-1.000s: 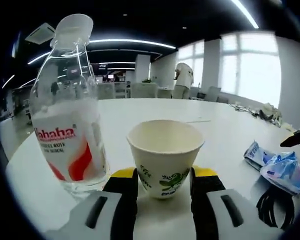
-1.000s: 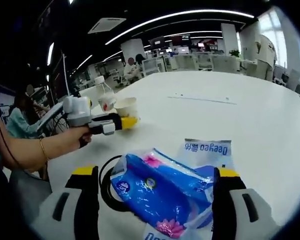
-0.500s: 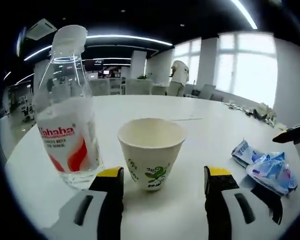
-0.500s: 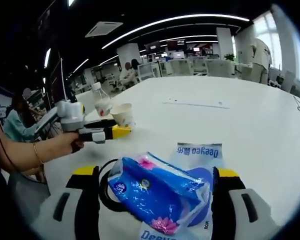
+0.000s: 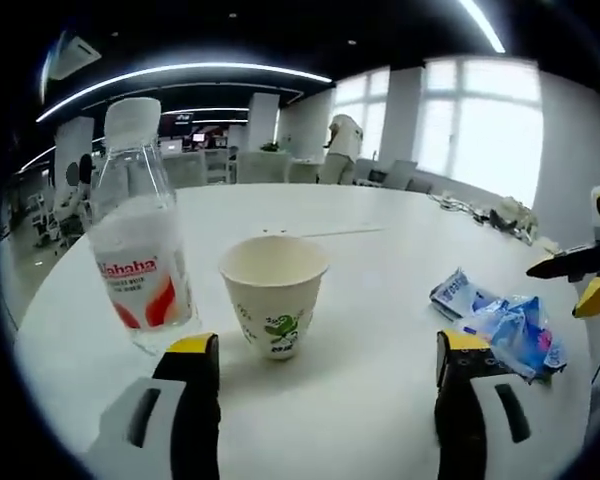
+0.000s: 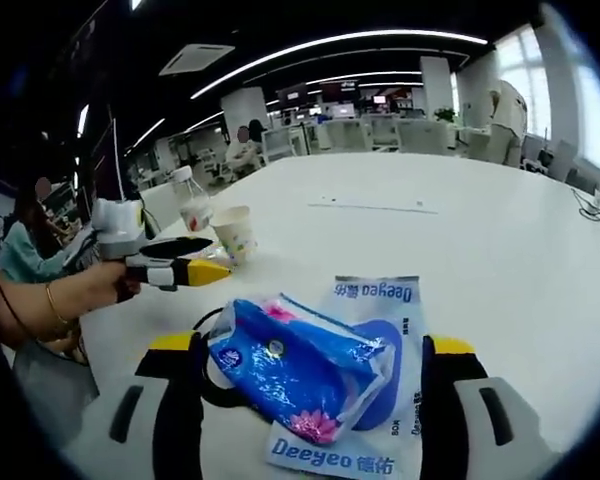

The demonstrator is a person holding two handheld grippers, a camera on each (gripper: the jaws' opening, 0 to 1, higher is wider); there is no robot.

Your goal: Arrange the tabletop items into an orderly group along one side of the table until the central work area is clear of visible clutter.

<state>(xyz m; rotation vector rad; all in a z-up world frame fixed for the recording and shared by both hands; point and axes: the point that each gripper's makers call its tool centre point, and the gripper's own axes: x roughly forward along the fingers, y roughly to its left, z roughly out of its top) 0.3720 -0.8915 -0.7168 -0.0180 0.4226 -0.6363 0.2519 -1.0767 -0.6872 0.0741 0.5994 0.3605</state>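
A paper cup [image 5: 273,297] with a green print stands on the white table [image 5: 380,260], beside a clear water bottle [image 5: 138,250] with a red label. My left gripper [image 5: 325,360] is open, drawn back from the cup, its jaws wide apart. In the right gripper view the cup [image 6: 235,231] and bottle [image 6: 192,205] stand at the table's far left, with the left gripper [image 6: 195,270] just short of them. My right gripper [image 6: 315,350] is open around a blue tissue pack [image 6: 295,365] lying on a Deeyeo wipes packet [image 6: 365,400].
A black cable loop [image 6: 212,385] lies under the tissue pack's left end. In the left gripper view the tissue pack [image 5: 510,335] lies at the right, beside the right gripper [image 5: 590,280]. A paper strip [image 6: 365,207] lies mid-table. Office desks and people sit beyond.
My left gripper opened off the cup and pulled back, leaving the cup standing beside the bottle. The right gripper stays open around the tissue pack.
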